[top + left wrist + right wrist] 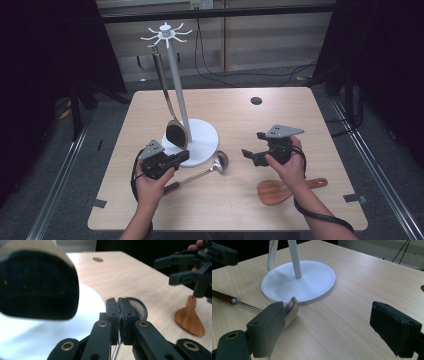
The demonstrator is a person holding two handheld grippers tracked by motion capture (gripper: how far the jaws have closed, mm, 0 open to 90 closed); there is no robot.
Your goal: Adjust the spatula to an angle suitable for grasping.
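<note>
- Ladle [202,171] lies on table [235,210], bowl touching rack base [200,137]
- Your left gripper [183,156]: jaws pressed together, empty
- Your right gripper [247,154]: jaws spread, empty

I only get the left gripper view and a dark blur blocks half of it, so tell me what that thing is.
Observer: It is a spoon with a dark head, hanging from a hook at the top of a tall white stand. Its head hangs low, near the round base.
Operator: Now describe the ladle's far end.
Observer: The ladle lies on the table. Its thin metal shaft ends in a brown grip on the person's side.
Operator: Report the right claw.
Observer: The right claw faces the stand's base, wide open, with nothing between its jaws. The ladle's bowl sits just behind one of them.
</note>
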